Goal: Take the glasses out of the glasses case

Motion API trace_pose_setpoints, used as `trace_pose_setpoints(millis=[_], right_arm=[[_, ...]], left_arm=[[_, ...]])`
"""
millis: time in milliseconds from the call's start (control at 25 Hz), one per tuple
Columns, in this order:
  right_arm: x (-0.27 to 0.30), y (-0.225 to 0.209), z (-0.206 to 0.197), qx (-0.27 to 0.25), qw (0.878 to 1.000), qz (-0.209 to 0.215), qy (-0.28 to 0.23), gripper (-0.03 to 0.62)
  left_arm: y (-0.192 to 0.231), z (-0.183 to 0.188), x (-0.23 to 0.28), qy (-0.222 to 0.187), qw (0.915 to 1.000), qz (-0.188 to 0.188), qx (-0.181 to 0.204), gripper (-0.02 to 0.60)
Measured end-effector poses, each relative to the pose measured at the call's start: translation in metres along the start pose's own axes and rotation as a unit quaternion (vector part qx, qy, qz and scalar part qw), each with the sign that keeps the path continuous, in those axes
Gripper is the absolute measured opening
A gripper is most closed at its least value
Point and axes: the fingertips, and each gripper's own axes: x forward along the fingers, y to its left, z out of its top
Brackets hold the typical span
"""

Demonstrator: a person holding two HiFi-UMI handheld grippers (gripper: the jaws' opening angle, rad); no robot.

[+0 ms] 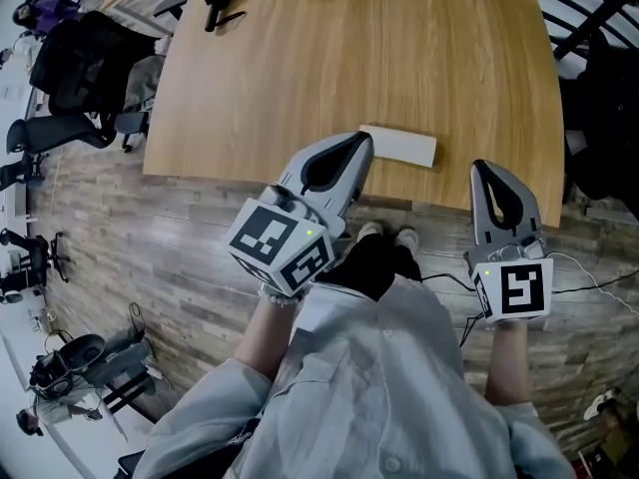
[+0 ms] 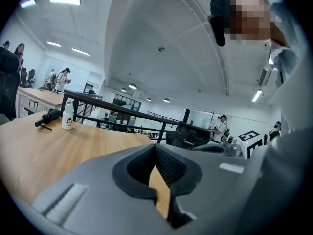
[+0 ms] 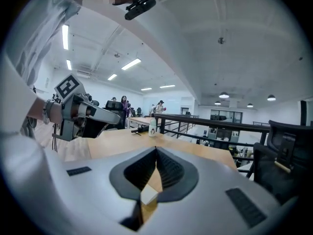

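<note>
Toward the tabletop, left tongs and right tongs point near-level, apparently shut.

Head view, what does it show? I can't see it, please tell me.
A person in a pale shirt holds the left gripper and the right gripper, both shut, at the near edge of a wooden table. A white glasses case lies on the table by the left gripper's tip.

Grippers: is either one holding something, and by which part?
Nothing is held. Left gripper and right gripper are shut and empty; the case lies on the table.
</note>
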Motion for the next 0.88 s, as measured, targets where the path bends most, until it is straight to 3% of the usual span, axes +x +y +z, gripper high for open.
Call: trace_pose_setpoints(millis=[200,480,640,880], right_arm=[[0.017,0.014,-0.017,-0.029,0.999,0.007,0.032,0.002],[0.05,0.036,-0.054,-0.117,0.988,0.037,0.095,0.006],[0.069,0.052,-0.076,-0.121,0.981,0.074,0.13,0.086],[0.092,0.062,-0.111,-0.211,0.952,0.116,0.19,0.157]], left_arm=[[0.019,-0.03,0.004,0.037,0.9992,-0.004,-0.012,0.005],[0.051,-0.08,0.011,0.112,0.9933,-0.003,-0.031,0.005],[0.066,-0.113,0.02,0.165,0.9857,-0.006,-0.035,0.005],[0.085,-0.155,0.032,0.224,0.9738,-0.002,-0.039,0.005]])
